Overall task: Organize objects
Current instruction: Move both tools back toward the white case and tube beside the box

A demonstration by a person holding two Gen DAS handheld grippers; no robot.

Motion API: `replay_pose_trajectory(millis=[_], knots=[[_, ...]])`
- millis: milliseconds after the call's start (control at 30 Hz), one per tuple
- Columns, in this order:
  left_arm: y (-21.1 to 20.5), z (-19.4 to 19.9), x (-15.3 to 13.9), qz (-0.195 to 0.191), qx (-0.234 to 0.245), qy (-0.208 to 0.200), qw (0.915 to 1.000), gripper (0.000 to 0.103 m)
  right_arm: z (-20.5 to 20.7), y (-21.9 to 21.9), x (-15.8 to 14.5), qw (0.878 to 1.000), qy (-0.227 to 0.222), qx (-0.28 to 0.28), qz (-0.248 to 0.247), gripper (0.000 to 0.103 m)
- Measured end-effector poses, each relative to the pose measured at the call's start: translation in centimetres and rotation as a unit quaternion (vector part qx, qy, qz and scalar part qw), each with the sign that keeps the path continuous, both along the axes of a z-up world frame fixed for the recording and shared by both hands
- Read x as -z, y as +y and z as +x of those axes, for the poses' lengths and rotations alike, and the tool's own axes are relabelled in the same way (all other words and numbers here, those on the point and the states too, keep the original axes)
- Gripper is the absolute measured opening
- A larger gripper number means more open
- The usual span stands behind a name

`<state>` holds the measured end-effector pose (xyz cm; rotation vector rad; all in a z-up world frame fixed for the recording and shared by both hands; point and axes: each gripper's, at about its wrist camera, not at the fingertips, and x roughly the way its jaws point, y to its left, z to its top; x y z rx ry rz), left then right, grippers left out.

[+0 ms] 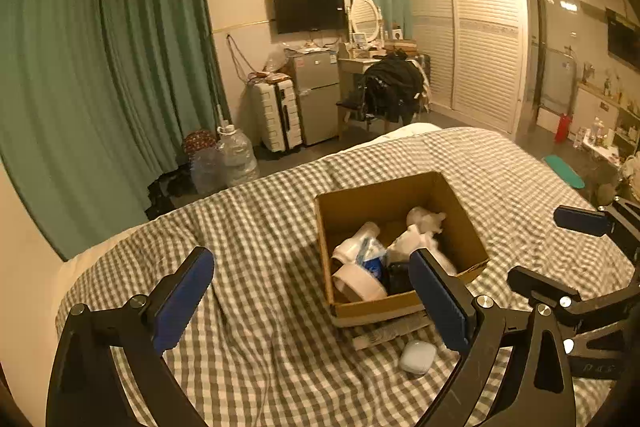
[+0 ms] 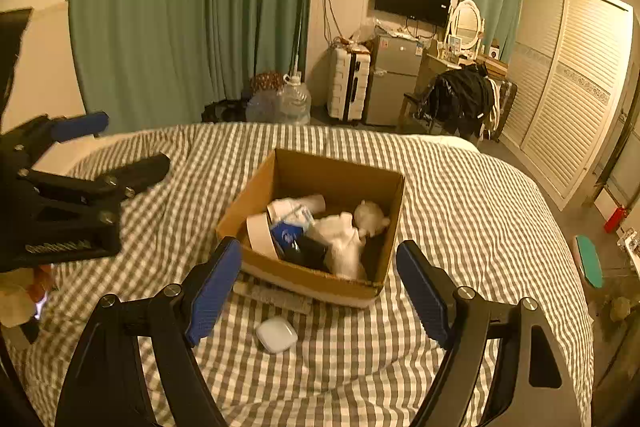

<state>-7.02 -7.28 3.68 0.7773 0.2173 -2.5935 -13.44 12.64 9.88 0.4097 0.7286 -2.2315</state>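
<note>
An open cardboard box (image 1: pixel 460 203) (image 2: pixel 260 187) sits on the checked bed cover (image 1: pixel 260 227) (image 2: pixel 460 207). It holds a white tape roll (image 2: pixel 258 233), a blue packet (image 2: pixel 286 235), a white tube (image 2: pixel 308 203), a black item and crumpled white cloth (image 2: pixel 344 235). A small white earbud case (image 1: pixel 418 357) (image 2: pixel 277 334) lies on the cover in front of the box, by a flat striped item (image 2: pixel 276 297). My left gripper (image 1: pixel 312 291) (image 2: pixel 132 143) is open and empty, left of the box. My right gripper (image 2: pixel 318 267) (image 1: pixel 560 247) is open and empty, above the case.
Beyond the bed stand green curtains (image 1: pixel 120 67), water jugs (image 1: pixel 236 155), a white suitcase (image 1: pixel 278 115), a small fridge (image 1: pixel 318 95), a chair with dark clothes (image 1: pixel 394 89) and a louvred wardrobe (image 1: pixel 480 35). The bed's far edge drops to the floor.
</note>
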Motion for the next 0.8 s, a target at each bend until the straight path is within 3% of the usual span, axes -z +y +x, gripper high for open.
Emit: replay_pose_trajectory(millis=[100, 333, 533, 600, 800], knots=[[0.2, 0.1, 1.9, -0.013, -0.027, -0.011, 0.9995, 0.101, -0.8, 0.0, 1.6, 1.0, -0.009, 0.005, 0.005, 0.08], [0.2, -0.5, 9.2, 0.031, -0.065, -0.043, 0.9965, 0.101, -3.7, -0.4, 7.2, 0.998, -0.061, 0.014, 0.022, 0.08], [-0.4, -2.0, 16.1, 0.07, -0.065, -0.089, 0.9914, 0.101, -6.8, -1.6, 13.5, 0.992, -0.108, 0.029, 0.066, 0.08], [-0.7, -2.2, 17.5, 0.071, -0.063, -0.101, 0.9904, 0.101, -7.6, -2.1, 15.4, 0.988, -0.125, 0.031, 0.088, 0.08], [-2.1, -2.7, 20.4, 0.127, -0.044, -0.12, 0.9837, 0.101, -9.3, -3.7, 18.6, 0.978, -0.163, 0.023, 0.131, 0.08]])
